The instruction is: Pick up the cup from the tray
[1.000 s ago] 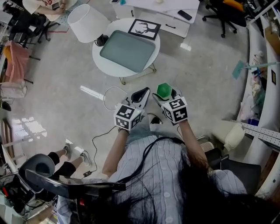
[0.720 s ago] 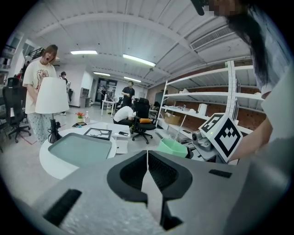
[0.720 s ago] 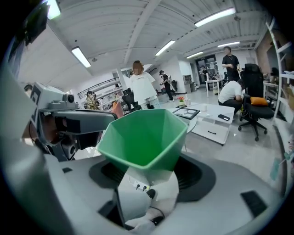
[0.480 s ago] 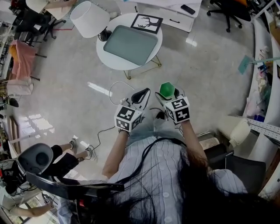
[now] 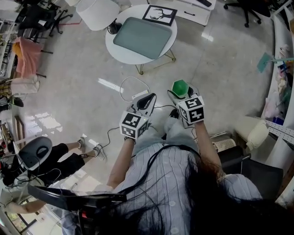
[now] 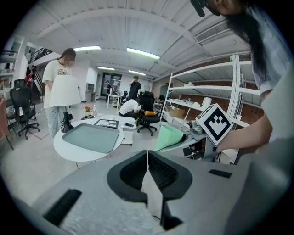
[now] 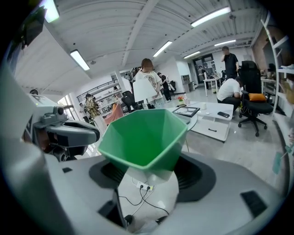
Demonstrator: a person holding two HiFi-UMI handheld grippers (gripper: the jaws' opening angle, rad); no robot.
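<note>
My right gripper [image 5: 181, 95] is shut on a green, faceted cup [image 5: 179, 85], held in the air in front of the person, well short of the round white table [image 5: 124, 53]. Up close, the right gripper view shows the cup [image 7: 144, 137] wedged upright between my right gripper's [image 7: 148, 170] pads, mouth open and empty. The grey-green tray [image 5: 143, 37] lies bare on that table. My left gripper [image 5: 148, 97] hovers beside the right one, shut on nothing. From the left gripper view [image 6: 147, 160], the tray [image 6: 89, 137] lies ahead and the cup [image 6: 167, 137] to the right.
A framed deer picture [image 5: 161, 13] lies at the table's far edge, and a white lampshade [image 5: 97, 7] stands left of the table. A power strip with cables [image 5: 138, 96] lies on the floor below the grippers. An office chair [image 5: 34, 153] and a seated person's legs [image 5: 69, 155] are at lower left.
The table and tray have slid up and away in the head view as the person backed off. Both grippers hold their pose, the cup still in the right one.
</note>
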